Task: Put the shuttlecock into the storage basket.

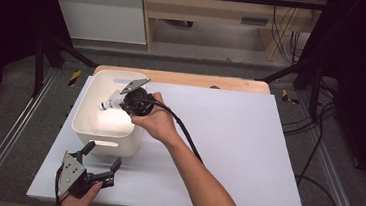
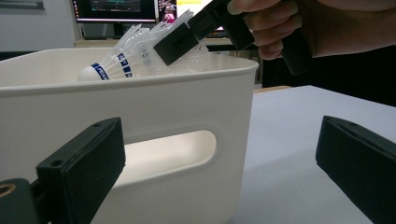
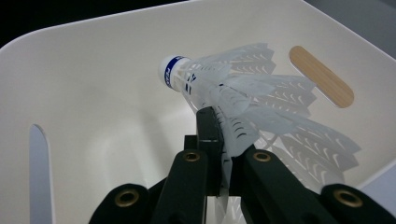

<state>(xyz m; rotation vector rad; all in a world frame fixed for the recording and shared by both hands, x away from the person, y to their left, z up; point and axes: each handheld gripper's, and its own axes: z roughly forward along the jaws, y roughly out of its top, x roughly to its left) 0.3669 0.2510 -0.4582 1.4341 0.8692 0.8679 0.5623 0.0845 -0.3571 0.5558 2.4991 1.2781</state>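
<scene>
A white shuttlecock [image 1: 108, 102] with a blue band round its cork hangs over the white bin [image 1: 84, 105], cork pointing left. My right gripper [image 1: 122, 99] is shut on its feathered skirt. In the right gripper view the two jaws [image 3: 219, 128] pinch the skirt edge of the shuttlecock [image 3: 219, 86] above the bin's inside [image 3: 93, 98]. My left gripper [image 1: 102, 156] stands open on the table just in front of the bin, holding nothing. In the left gripper view its jaws [image 2: 219, 158] frame the bin's front wall [image 2: 187, 112], and the shuttlecock [image 2: 114, 65] shows above the rim.
The bin sits at the left of a white sheet [image 1: 238, 138] laid over a wooden tabletop [image 1: 198, 80]. A handle slot [image 2: 173, 147] is cut in the bin's near wall. Metal rails [image 1: 7, 138] run along both sides, and cables [image 1: 316, 160] lie at the right.
</scene>
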